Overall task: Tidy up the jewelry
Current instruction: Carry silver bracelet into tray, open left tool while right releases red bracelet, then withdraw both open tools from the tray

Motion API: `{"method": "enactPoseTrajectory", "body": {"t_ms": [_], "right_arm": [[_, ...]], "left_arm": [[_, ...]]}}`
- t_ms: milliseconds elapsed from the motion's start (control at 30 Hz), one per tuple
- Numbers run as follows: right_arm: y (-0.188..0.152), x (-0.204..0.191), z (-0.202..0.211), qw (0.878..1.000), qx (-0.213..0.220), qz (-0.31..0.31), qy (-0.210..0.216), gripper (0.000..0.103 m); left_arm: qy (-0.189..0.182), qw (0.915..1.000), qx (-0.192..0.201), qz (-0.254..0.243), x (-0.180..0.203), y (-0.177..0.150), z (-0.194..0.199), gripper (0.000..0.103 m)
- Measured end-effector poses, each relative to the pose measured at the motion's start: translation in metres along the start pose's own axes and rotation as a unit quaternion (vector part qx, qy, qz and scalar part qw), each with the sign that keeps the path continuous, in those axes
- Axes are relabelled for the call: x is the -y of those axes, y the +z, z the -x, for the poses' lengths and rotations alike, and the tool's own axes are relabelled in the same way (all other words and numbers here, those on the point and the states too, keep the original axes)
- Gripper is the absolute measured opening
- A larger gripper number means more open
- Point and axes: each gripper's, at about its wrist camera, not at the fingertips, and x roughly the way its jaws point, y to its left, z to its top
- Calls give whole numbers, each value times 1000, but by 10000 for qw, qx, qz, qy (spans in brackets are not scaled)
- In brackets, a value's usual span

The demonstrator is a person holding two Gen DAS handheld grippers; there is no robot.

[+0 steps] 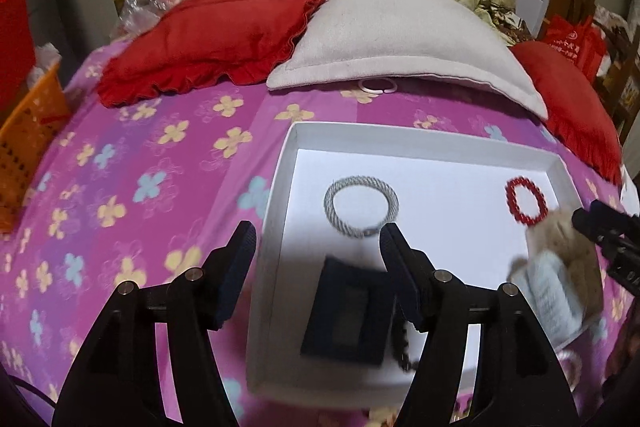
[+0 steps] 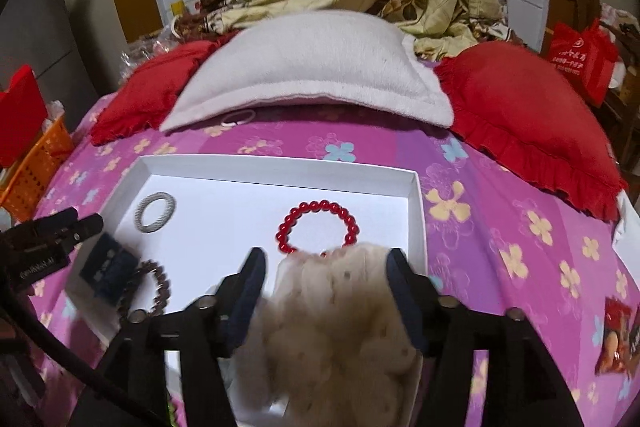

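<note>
A white tray (image 1: 286,163) lies on the flowered bedspread; it also shows in the right wrist view (image 2: 414,211). In it lie a silver rope bracelet (image 1: 394,199), a red bead bracelet (image 2: 306,209), a dark bead bracelet (image 2: 160,277) and a small dark blue box (image 1: 332,323). My left gripper (image 1: 318,241) is open and empty, above the blue box. My right gripper (image 2: 326,265) has its jaws wide apart with a beige fluffy hair clip (image 2: 340,319) between them, over the tray's near right part. I cannot tell if the fingers press the clip.
A grey pillow (image 1: 384,35) and red pillows (image 1: 208,39) lie behind the tray, with a white ring (image 1: 378,85) at the pillow's edge. An orange basket (image 1: 28,139) stands at the left. A red snack packet (image 2: 618,337) lies at the right.
</note>
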Motion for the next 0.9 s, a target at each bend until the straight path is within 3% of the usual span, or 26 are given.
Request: {"method": "enactPoseTrajectory", "body": {"t_ms": [67,367,900], "right_arm": [[-7,-1,14,9999,89,-44,32,70],[-48,-9,59,9993,140,-255,230,70],[-111,-18,108,9992,243,-275,-135,70]], "left_arm": [[-65,10000,19,-3,0,-9,9,64],[-136,9997,171,-104,13,-53,54,64],[-25,9987,427,-272,30,-109,112,64]]}}
